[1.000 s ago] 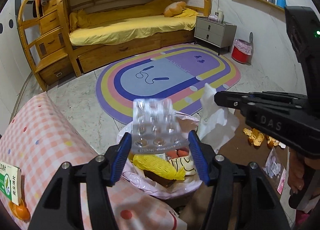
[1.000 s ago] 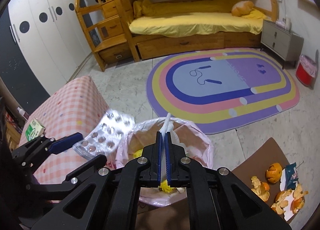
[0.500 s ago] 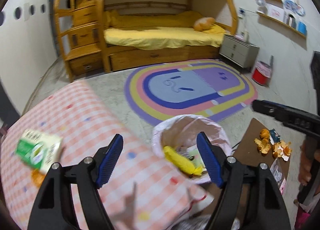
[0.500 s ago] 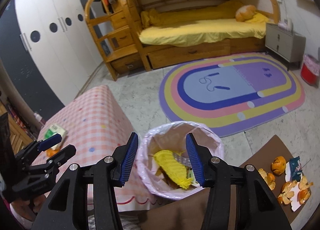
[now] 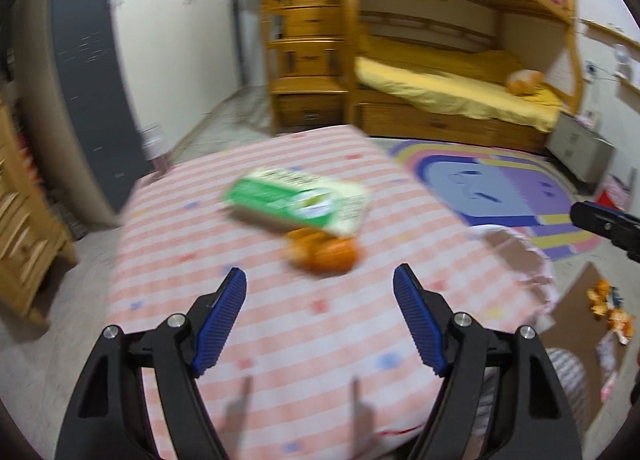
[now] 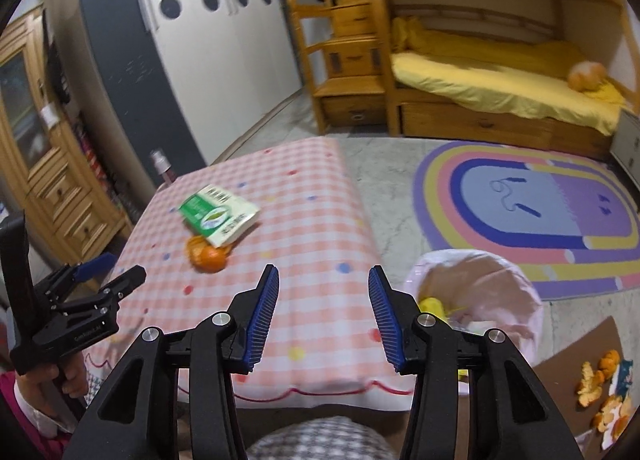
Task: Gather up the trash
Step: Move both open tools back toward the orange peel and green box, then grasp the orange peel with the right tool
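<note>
A green and white carton [image 5: 298, 201] [image 6: 218, 215] lies on the pink checked tablecloth [image 6: 312, 195], partly over an orange peel [image 5: 324, 254] [image 6: 208, 256]. My left gripper [image 5: 319, 272] is open and empty, hovering over the cloth just short of the peel. It also shows at the left edge of the right wrist view as the left gripper [image 6: 108, 268]. My right gripper [image 6: 323, 268] is open above the table's near right part; its jaws are closing slightly with nothing between them. The pink-lined trash bin [image 6: 476, 284] [image 5: 516, 256], with yellow netting inside, stands on the floor to the table's right.
More orange peels and wrappers [image 6: 600, 380] lie on a brown board on the floor at the far right. Beyond the table are a rainbow rug [image 6: 528, 203], a wooden bunk bed [image 6: 500, 91], a white wardrobe [image 6: 208, 39] and a wooden cabinet [image 6: 36, 131].
Both views swung left from the bin to the table. The left gripper let go of the clear blister tray, and the right gripper released the white tissue and opened.
</note>
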The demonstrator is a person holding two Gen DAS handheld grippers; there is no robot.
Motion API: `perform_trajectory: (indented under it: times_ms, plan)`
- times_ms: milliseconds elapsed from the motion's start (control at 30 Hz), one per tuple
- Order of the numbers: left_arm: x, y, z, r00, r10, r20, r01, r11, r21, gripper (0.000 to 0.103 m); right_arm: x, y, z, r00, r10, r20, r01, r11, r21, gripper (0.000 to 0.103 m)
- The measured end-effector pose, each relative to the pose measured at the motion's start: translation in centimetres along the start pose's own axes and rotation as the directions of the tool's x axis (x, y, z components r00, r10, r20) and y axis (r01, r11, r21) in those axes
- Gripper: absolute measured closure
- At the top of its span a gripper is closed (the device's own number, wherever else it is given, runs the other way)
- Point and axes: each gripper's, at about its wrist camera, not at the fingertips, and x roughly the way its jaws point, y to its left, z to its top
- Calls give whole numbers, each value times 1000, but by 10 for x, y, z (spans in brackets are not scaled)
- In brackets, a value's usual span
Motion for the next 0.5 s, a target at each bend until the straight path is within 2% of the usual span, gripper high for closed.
perform_trajectory:
  times_ms: [100, 200, 300, 500]
  plan:
    - [0, 27, -8, 999, 49, -2, -49, 998, -26, 29, 19, 33, 1, 1000, 22, -21, -23, 998, -63, 56]
    - [-1, 50, -15, 998, 56, -10, -56, 997, -61, 29, 38, 59, 1, 998, 31, -52, -37, 993, -108, 56]
    - [0, 70, -18, 998, 61, -17, -63, 994, -90, 21, 53, 77, -1, 996, 43, -78, -53, 990, -130, 55]
    - [11, 93, -20, 997, 67, -35, -71, 989, -129, 15, 89, 105, -3, 988, 71, -135, -93, 982, -165, 42]
